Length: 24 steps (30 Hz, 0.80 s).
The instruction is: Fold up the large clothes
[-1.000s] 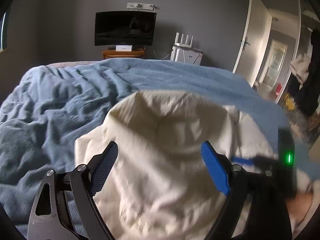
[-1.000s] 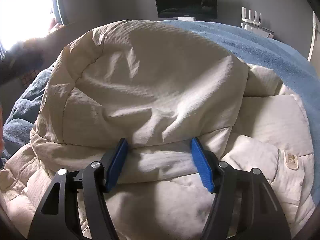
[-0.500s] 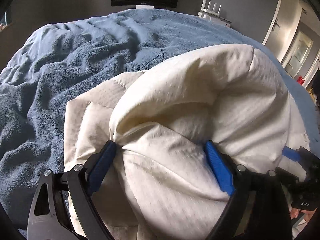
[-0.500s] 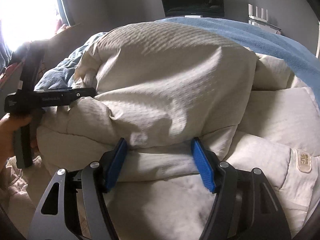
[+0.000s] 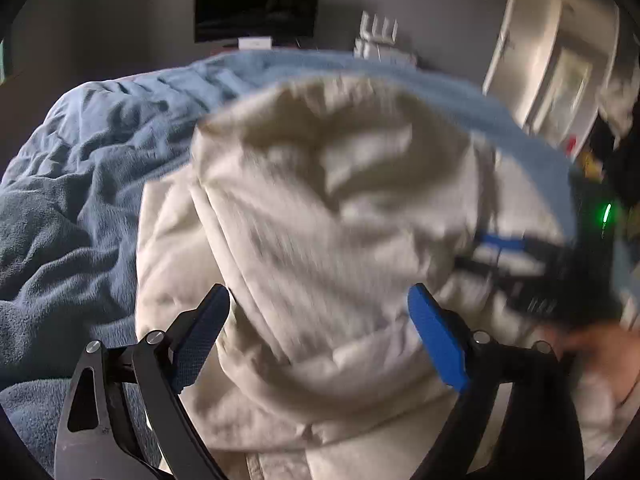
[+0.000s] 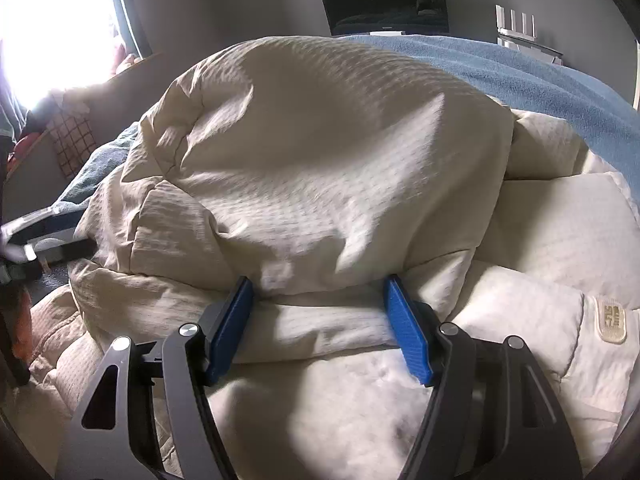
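A cream puffer jacket (image 5: 320,200) lies bunched on a blue blanket (image 5: 80,200). My left gripper (image 5: 318,296) has its jaws set wide and closing on a thick fold of the jacket, which fills the gap from pad to pad; this view is motion-blurred. In the right wrist view the jacket (image 6: 320,160) rises as a rounded heap. My right gripper (image 6: 318,284) is shut on a flat fold at the heap's near edge. A logo patch (image 6: 610,320) shows on the jacket's lower right.
The blue blanket (image 6: 560,80) covers the bed all around the jacket. A dark TV (image 5: 256,8) hangs on the far wall, and a white door (image 5: 560,60) stands at the right. A bright window (image 6: 52,20) glares at the left. A hand (image 5: 592,344) shows at the right edge.
The left wrist view has swung up from the blanket toward the wall and blurred. In the right view, the left gripper has slid to the left edge. The right gripper keeps its fold.
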### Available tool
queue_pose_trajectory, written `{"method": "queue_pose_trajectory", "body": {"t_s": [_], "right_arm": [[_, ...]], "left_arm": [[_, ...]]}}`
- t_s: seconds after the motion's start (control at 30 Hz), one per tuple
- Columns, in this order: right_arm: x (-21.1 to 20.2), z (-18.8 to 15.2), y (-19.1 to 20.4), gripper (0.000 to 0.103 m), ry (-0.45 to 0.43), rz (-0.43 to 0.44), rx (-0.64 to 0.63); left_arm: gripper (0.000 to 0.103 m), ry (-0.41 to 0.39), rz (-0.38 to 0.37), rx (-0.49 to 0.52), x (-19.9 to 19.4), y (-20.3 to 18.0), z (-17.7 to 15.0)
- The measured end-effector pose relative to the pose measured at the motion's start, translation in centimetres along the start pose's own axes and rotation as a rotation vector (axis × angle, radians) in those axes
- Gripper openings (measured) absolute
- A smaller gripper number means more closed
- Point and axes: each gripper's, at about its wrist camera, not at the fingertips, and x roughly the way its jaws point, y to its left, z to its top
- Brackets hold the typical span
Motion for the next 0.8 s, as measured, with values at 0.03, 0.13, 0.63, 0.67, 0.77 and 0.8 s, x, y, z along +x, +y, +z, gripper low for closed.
{"method": "queue_pose_trajectory", "body": {"t_s": [0.03, 0.13, 0.63, 0.67, 0.77, 0.8], "right_arm": [[0.0, -0.1, -0.1, 0.065, -0.001, 0.001, -0.001], [-0.2, -0.3, -0.2, 0.065, -0.008, 0.005, -0.005], [-14.5, -3.8, -1.1, 0.085, -0.016, -0.098, 0.056], [-15.3, -4.4, -1.2, 0.085, -0.014, -0.107, 0.054], [-18.2, -5.6, -1.0, 0.085, -0.022, -0.135, 0.038], [-19.0, -5.9, -1.0, 0.085, -0.027, -0.146, 0.028]], "left_arm": [[0.085, 0.02, 0.014, 0.004, 0.7, 0.1, -0.3], [0.087, 0.041, 0.04, -0.006, 2.4, 0.3, -0.9], [0.092, -0.055, 0.008, -0.057, -8.6, -0.8, -3.7], [0.092, -0.064, 0.01, -0.067, -9.6, -0.7, -4.1], [0.094, -0.06, 0.051, -0.069, -11.6, -0.8, -4.6], [0.095, -0.059, 0.065, -0.07, -12.4, -0.6, -4.9]]}}
